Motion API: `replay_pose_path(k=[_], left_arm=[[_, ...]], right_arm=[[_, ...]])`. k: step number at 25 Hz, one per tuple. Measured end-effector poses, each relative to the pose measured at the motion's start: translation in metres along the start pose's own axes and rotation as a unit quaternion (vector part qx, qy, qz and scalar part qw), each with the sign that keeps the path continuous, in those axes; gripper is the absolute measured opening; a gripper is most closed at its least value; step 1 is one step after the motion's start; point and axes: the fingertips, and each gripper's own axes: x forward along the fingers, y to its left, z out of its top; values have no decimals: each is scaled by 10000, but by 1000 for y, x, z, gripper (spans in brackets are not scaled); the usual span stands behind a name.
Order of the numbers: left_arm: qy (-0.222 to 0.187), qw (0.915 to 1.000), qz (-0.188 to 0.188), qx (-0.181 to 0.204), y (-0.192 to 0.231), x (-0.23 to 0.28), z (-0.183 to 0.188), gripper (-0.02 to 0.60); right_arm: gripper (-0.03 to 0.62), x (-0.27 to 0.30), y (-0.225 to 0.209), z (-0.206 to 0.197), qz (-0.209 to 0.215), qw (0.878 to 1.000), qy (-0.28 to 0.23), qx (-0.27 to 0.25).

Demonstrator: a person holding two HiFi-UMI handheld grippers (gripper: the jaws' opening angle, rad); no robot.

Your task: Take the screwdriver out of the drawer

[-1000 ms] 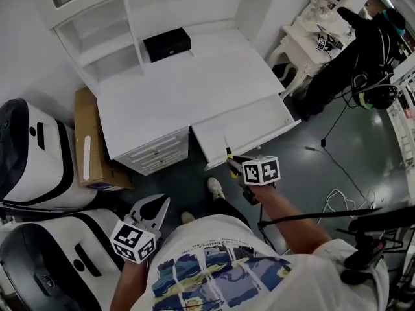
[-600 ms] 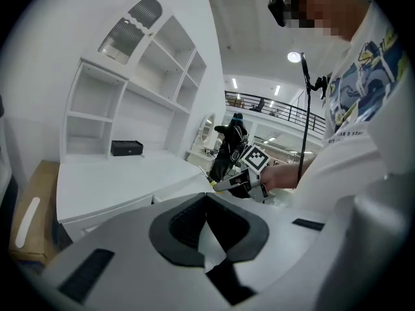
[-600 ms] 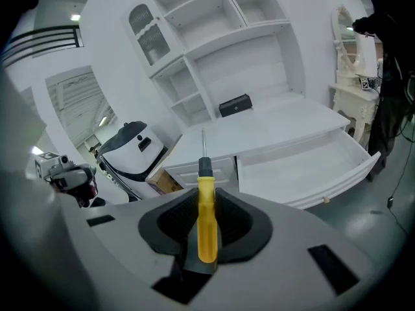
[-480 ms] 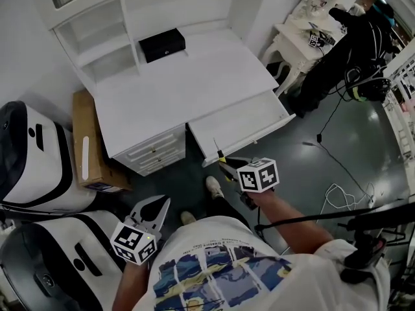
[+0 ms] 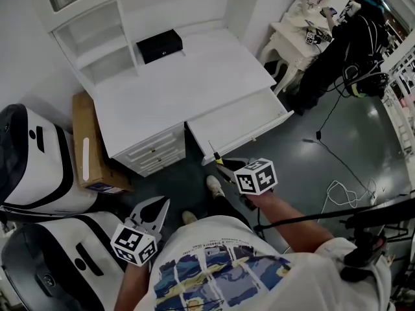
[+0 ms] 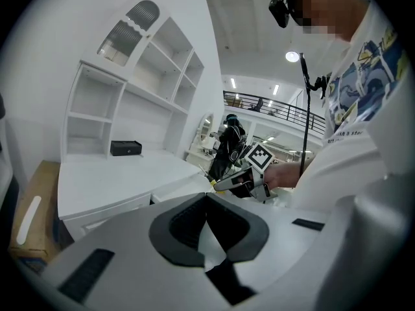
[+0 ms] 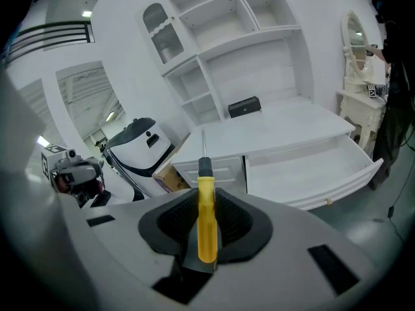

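White desk drawer (image 7: 311, 164) hangs open beyond right gripper (image 7: 206, 196), which clamps yellow-handled screwdriver (image 7: 206, 225), shaft pointing forward; left gripper (image 6: 207, 196) closed, empty.

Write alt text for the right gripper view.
The right claw grips a yellow-handled screwdriver, its shaft pointing ahead. Beyond stands a white desk with its drawer pulled open and a black box on top.
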Motion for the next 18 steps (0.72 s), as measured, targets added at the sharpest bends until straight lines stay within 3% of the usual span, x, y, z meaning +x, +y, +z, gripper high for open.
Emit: replay_pose_path(k=[18], left_arm=[[44,9999,-96,7,-5,2,-3,14]], right_arm=[[97,-5,12,0,92,9999,-52,-87]])
